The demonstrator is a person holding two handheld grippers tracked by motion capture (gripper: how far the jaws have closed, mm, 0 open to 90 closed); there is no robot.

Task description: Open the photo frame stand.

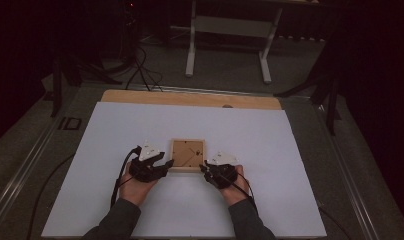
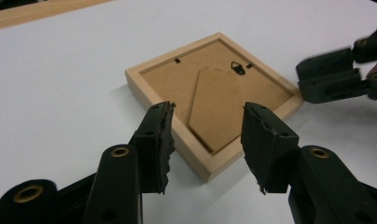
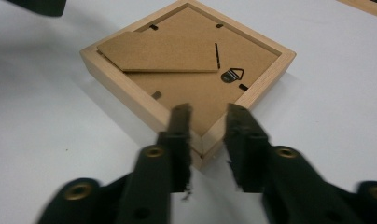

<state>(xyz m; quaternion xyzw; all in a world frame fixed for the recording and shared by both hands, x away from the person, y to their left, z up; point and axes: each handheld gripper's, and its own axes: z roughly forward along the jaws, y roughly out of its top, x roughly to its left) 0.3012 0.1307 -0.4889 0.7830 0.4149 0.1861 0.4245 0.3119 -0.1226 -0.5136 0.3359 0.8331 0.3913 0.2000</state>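
Frame work under way: a small wooden picture frame [image 1: 188, 155] is lying face down in the middle of the white tabletop [image 1: 115, 130], its brown backing board [image 2: 214, 100] and folded easel stand [image 3: 163, 51] facing up. Both grippers are closing in on its near corners. The left gripper [image 2: 207, 142] is sitting with its jaws spread wide, one to each side of the near corner, not yet biting. The right gripper [image 3: 207, 135] is working narrower, its jaws bracketing the other near corner with a slim gap on each side; no firm contact visible.

Judging the piece: light, stiff, hard-edged, and probably glass underneath, so it is wanting a gentle squeeze rather than a clamp. The smooth wooden rail could be slipping between the pads, so the solid rim at the corners is looking like the sound place to take it; the thin backing and the little metal hanger [image 3: 232, 74] are no place for force.

Both hands [image 1: 136, 186] are coming in low from the near edge, forearms angling inward, grippers pointing forward and slightly toward each other.
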